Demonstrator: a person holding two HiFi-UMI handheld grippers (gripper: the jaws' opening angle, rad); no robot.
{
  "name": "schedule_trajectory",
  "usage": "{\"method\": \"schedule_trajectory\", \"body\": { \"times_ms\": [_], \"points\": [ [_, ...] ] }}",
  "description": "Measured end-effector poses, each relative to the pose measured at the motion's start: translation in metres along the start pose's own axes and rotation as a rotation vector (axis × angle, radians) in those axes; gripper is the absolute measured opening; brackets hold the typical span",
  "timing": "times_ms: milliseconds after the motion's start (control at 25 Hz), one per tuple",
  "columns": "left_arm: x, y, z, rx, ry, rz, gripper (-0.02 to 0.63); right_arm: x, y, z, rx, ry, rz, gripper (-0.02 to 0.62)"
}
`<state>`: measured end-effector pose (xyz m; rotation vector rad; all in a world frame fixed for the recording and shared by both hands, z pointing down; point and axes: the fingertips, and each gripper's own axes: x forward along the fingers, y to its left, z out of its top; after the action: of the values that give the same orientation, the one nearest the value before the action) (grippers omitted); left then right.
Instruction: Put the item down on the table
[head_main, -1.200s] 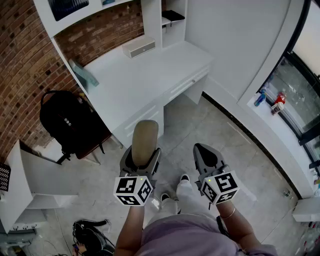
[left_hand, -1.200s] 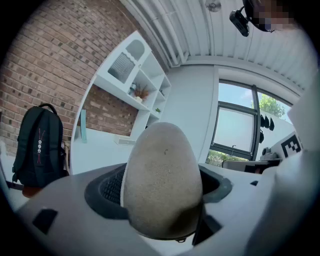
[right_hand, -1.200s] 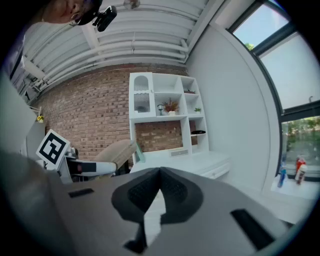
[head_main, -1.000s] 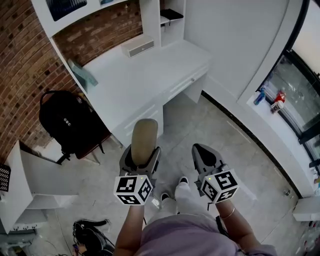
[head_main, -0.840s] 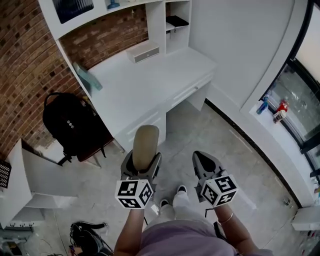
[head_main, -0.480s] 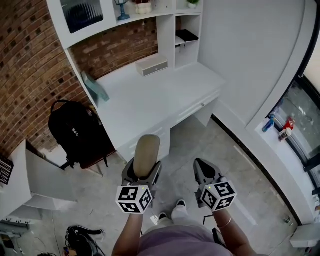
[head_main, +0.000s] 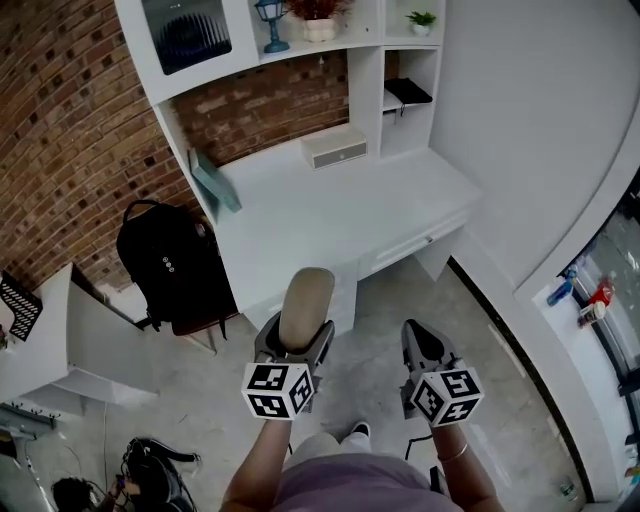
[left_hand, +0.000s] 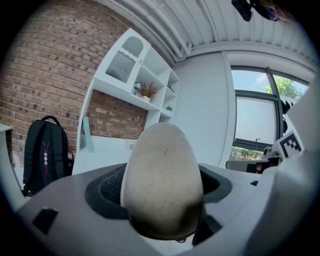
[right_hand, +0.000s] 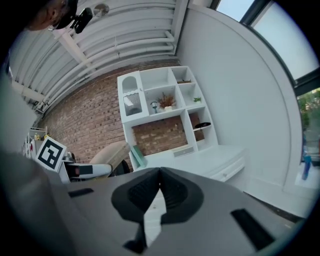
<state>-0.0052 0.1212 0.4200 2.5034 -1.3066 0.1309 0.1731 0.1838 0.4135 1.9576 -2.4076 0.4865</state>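
**A:** What is different from a second ago?

**B:** The person has closed in on the white tabletop (head_main: 340, 215). A second ago the head view caught only the desk and a strip of brick wall. Now the white shelf unit (head_main: 300, 40) above it is in frame too, with a lamp and a small plant. The desk's front edge also lies much nearer the grippers.

**A:** And the grippers themselves?

**B:** They sit as they did. The left gripper (head_main: 299, 338) is still clamped on the beige, egg-shaped item with a matt, grainy surface (head_main: 306, 300). Its rounded end sticks forward from between the jaws. The left gripper view shows the jaw pads snug against both its sides. The right gripper (head_main: 419, 338) holds nothing, and its own view shows the jaws pressed together.

**A:** So where is the item relative to the goal?

**B:** In the air, carried in front of the person's body over the grey floor (head_main: 385, 335). It seems to be just short of the desk's drawer front and touches no surface.

**A:** What does that mean for the task?

**B:** I'd say the approach is nearly finished but the placing has not begun. The middle of the tabletop is bare. A white box-shaped speaker (head_main: 334, 148) stands at the back. A pale teal flat thing (head_main: 216, 182) leans at the left end, beside the black backpack (head_main: 165, 265). The next move likely means reaching over the edge and lowering before the jaws part, or the rounded item may roll.
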Motion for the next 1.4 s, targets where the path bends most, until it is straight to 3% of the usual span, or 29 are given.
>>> {"method": "schedule_trajectory", "body": {
  "times_ms": [400,1000,1400],
  "points": [
    [0.036,0.033,-0.001,0.008,0.018,0.092,0.385,0.060,-0.010,0.007,-0.003,0.001,0.066,0.002],
    [0.164,0.176,0.050,0.030,0.017,0.145,0.385,0.252,-0.009,0.034,-0.004,0.005,0.083,0.002],
    [0.212,0.240,0.086,0.024,0.007,0.154,0.384,0.335,0.005,0.052,-0.019,0.007,0.088,0.002]
  ]
}}
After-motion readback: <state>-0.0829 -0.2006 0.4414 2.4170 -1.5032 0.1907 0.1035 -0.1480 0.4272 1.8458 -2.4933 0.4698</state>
